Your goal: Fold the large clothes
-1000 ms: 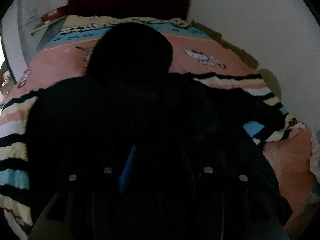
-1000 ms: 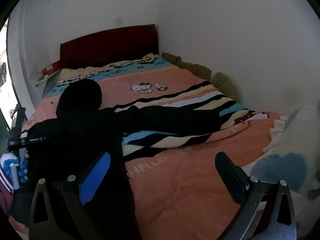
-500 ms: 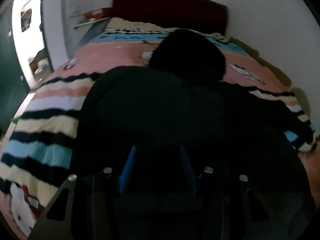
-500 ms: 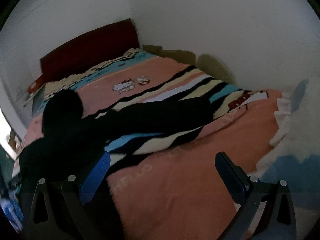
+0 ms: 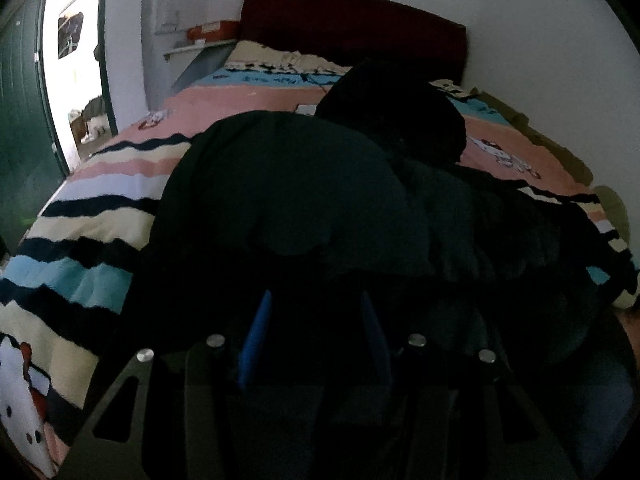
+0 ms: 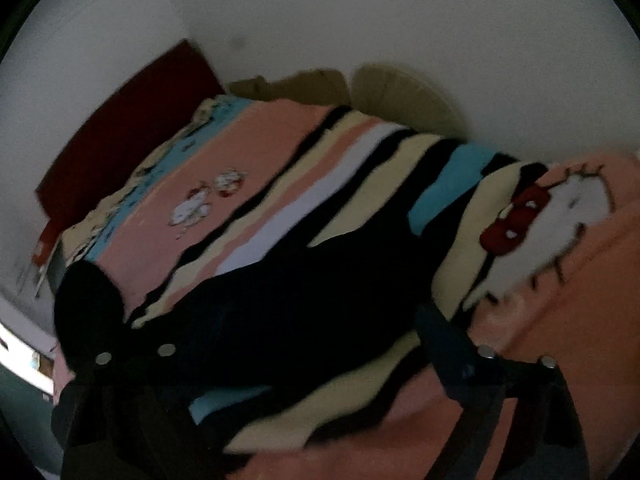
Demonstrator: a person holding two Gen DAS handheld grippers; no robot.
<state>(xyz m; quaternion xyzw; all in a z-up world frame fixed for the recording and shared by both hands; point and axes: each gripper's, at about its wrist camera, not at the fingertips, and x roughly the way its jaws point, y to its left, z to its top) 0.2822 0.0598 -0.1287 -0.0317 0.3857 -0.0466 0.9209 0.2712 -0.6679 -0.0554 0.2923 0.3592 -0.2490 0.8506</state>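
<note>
Left gripper (image 5: 316, 320) part-closed, fingers apart over black hoodie (image 5: 300, 208); grip unclear. Right gripper (image 6: 296, 360) spread wide above sleeve (image 6: 320, 292), toward 2 o'clock. Risk: cloth bunching, dark fabric hiding edges.

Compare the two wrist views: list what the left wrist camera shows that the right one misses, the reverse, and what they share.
Only the left wrist view shows the bright open doorway with the dark green door, the small wall shelf holding an orange-red box, and the left gripper, its blue pads apart over dark cloth.

Only the right wrist view shows the olive round cushion against the wall, the large white cat face with a red bow, and the right gripper, open.

Both show the black hooded garment, the striped pink blanket and the dark red headboard.
</note>
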